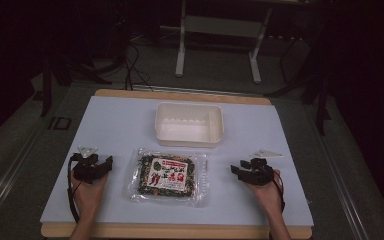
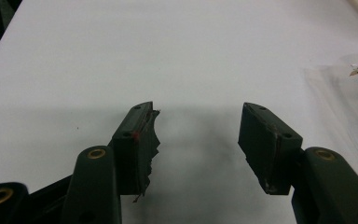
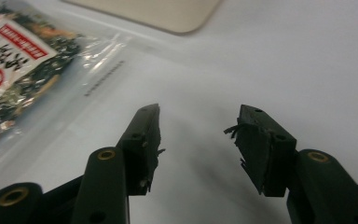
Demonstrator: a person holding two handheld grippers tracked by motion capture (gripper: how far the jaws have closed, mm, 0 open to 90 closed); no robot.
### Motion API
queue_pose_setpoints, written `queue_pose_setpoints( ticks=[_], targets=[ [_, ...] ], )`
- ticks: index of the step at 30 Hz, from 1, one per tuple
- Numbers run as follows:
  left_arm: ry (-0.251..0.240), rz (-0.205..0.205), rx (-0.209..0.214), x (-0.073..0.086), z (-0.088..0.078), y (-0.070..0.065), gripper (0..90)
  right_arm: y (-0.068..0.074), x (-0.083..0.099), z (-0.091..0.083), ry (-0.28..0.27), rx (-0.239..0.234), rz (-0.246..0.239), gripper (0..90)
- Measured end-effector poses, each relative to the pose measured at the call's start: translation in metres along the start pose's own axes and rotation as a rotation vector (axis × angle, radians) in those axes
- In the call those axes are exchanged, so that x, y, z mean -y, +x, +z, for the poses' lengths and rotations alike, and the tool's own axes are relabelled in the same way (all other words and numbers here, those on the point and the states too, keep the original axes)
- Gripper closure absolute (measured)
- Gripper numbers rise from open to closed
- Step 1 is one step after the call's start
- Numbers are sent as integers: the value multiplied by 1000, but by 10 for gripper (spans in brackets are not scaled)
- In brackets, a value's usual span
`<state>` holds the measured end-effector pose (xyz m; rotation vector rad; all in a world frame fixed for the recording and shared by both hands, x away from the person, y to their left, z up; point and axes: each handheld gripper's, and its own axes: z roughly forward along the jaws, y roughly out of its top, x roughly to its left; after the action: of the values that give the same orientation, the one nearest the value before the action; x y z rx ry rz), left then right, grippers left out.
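Left hand-held gripper (image 1: 106, 163): black, hard-bodied, jaws spread wide with nothing between them. In the left gripper view (image 2: 198, 135) its pads (image 2: 142, 144) are worn, with frayed, torn edges and a red fleck on the left one. It sits low near the surface's (image 1: 115, 120) left edge, toward the near side, gripped by the left hand (image 1: 87, 192).

Right hand-held gripper (image 1: 236, 170): same build, jaws likewise wide apart and empty. In the right gripper view (image 3: 198, 133) its pads (image 3: 256, 140) show shredded edges. It sits near the right edge, held by the right hand (image 1: 270, 192).

Surface: flat, matte, pale white sheet over a wooden board whose edge shows at front and back.

Packet (image 1: 166, 176): clear, glossy, crinkled plastic, roughly square, flat on the surface between the two grippers, toward the near edge. Contents dark green and flaky; white label with red print. It touches neither gripper.

Tray (image 1: 189, 124): cream plastic, rectangular, rounded corners, shallow, just beyond the packet, toward the far edge.
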<state>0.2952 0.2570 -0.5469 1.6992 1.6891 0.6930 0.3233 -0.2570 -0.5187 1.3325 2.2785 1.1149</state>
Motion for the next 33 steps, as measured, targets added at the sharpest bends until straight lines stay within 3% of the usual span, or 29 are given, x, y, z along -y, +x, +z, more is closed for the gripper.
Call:
queue_pose_setpoints(
  ticks=[11, 33],
  targets=[
    [-8, -9, -5, 0, -1, 1, 448, 25, -6, 11, 25, -68, -31, 449],
    [-7, -2, -16, 0, -1, 1, 430, 56, -9, 34, 93, -158, -80, 437]
  ],
)
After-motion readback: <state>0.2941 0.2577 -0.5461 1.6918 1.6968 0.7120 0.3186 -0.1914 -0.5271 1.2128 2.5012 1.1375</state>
